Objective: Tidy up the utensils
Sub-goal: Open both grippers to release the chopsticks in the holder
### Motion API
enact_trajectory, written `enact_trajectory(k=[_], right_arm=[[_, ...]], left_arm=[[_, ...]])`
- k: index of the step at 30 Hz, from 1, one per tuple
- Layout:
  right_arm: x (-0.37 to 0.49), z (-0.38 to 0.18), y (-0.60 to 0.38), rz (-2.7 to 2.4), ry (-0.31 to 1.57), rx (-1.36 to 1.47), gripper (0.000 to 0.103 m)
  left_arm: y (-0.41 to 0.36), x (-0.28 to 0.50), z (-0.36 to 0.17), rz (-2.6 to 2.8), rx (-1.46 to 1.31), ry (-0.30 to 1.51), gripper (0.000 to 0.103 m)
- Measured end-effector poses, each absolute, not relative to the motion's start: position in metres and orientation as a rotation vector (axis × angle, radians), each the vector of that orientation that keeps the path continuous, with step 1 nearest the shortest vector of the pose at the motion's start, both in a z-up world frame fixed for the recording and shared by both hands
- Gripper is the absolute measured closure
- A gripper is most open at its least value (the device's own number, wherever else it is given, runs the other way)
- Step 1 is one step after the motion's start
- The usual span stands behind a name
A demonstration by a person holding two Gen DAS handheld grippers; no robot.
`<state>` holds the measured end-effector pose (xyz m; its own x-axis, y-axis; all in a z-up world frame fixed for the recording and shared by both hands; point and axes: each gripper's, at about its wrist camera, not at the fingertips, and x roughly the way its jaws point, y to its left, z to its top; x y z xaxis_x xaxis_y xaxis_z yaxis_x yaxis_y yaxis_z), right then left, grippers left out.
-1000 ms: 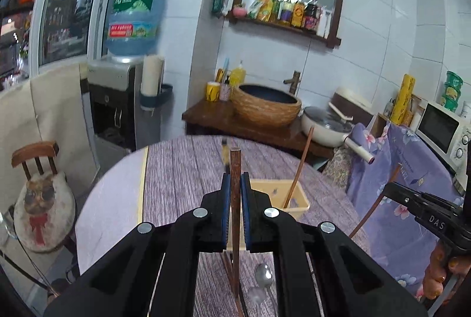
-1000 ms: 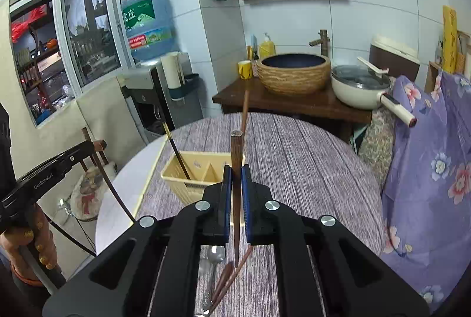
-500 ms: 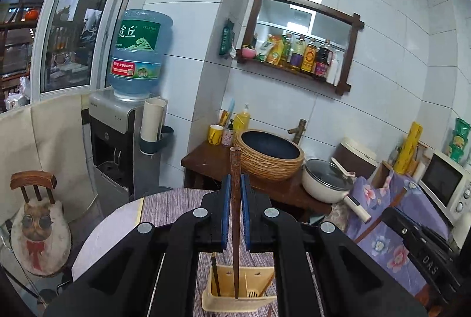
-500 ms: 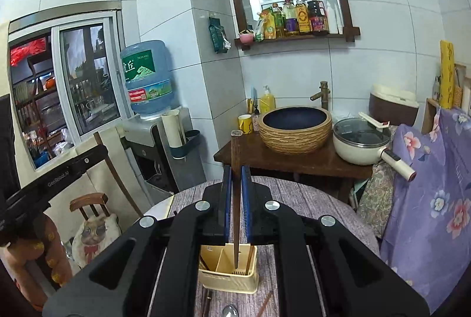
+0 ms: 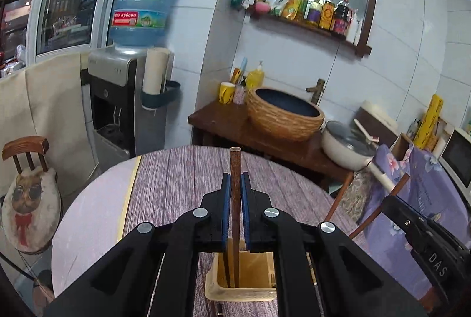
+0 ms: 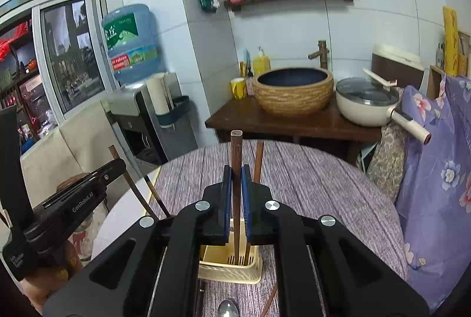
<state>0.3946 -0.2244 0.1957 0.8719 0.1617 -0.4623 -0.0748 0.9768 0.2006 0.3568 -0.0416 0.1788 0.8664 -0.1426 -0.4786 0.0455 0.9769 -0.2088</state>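
Both grippers had lowered toward the yellow holder (image 5: 241,292), left gripper (image 5: 234,184) and right gripper (image 6: 236,178) each clamping a light, stiff, slippery-looking chopstick (image 5: 235,170) mid-shaft.

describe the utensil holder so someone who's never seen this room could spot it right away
Start at the round table with the purple wood-grain cover. On it, just below the right tool, stands a small pale yellow plastic utensil holder, open-topped with inner dividers. Brown chopsticks stand in it, including the one the right tool grips, and it is the only box on the table; a metal spoon lies flat beside it.
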Motion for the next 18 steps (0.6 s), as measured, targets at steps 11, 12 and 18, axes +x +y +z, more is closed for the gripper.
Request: enact_trajectory(k=[11, 12, 18], right_arm=[[0.409, 0.163, -0.225, 0.112, 0.536, 0.193, 0.095], [0.409, 0.163, -0.225, 0.113, 0.535, 0.194, 0.095], [0.401, 0.161, -0.227, 0.130, 0.502, 0.186, 0.063]], left_arm=[[-0.043, 0.366, 0.142, -0.088, -0.163, 0.563, 0.095], [-0.043, 0.366, 0.142, -0.094, -0.165, 0.566, 0.095], [-0.036, 0.354, 0.142, -0.124, -0.205, 0.564, 0.052]])
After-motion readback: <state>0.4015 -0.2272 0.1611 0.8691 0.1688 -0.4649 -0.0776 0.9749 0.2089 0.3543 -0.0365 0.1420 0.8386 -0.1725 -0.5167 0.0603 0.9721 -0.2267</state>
